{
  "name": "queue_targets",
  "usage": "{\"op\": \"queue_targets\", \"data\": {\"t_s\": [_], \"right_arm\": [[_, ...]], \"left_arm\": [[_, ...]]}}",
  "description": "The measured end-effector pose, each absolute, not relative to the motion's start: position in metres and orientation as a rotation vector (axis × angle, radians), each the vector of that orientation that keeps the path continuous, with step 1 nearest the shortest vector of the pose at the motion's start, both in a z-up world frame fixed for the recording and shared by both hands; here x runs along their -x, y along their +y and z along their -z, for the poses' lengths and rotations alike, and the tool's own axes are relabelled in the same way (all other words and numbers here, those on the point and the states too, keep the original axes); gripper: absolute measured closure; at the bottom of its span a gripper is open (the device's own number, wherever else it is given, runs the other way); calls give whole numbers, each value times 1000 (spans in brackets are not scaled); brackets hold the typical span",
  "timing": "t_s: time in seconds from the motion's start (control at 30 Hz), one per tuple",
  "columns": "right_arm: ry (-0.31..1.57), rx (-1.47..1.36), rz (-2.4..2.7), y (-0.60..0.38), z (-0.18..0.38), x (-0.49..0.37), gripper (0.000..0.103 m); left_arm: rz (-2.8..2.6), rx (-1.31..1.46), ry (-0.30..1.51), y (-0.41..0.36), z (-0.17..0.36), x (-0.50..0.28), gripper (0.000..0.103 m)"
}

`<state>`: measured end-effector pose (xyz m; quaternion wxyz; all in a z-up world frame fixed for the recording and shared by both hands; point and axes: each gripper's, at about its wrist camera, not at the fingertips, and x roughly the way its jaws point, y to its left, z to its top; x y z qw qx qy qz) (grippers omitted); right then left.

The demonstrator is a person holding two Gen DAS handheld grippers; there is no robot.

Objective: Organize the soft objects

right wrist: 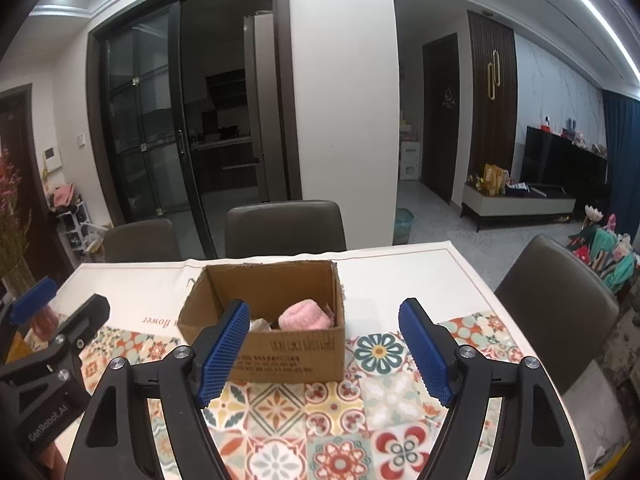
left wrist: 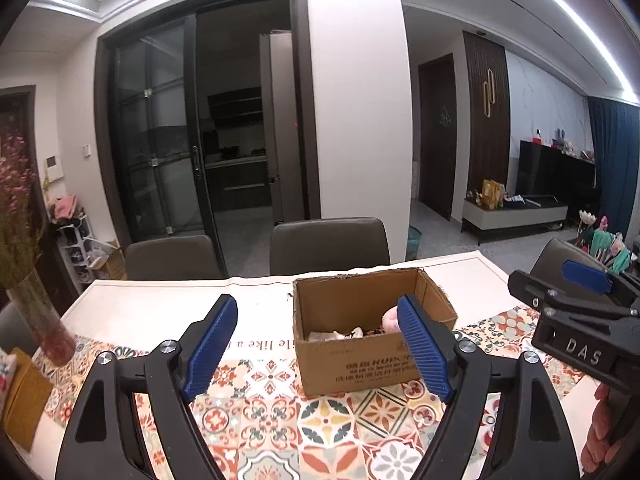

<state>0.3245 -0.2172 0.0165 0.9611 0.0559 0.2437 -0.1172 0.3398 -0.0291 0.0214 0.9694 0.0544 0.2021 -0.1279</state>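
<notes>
Tabletop cardboard box (right wrist: 288, 354) holds a pink plush (right wrist: 303, 315) among other items.

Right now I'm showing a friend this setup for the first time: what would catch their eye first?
Probably the open brown cardboard box in the middle of the colourful patterned tablecloth, with a fluffy pink soft item inside. Next, the blue-padded left gripper and right gripper, both open and empty before it.

I see cardboard box (right wrist: 276, 336) on table runner (right wrist: 320, 420) ahead of both grippers; knitted soft item (right wrist: 303, 315) inside it; two chairs (right wrist: 285, 224) behind table; vase (left wrist: 42, 316) far left.
</notes>
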Motion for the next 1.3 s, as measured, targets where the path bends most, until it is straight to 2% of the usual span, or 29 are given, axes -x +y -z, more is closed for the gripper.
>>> {"op": "queue_targets", "data": {"t_s": [0.57,0.67,1.3], "right_arm": [[478,-83,202,-211,-23,-197,25],[473,-84,207,-211,-24,-175,21],[422,-67,200,-199,-32,-84,21]], "left_arm": [[157,-93,360,-18,-25,-210,3],[141,-100,354,-18,-22,-190,2],[83,-98,352,-6,-25,-101,0]]}}
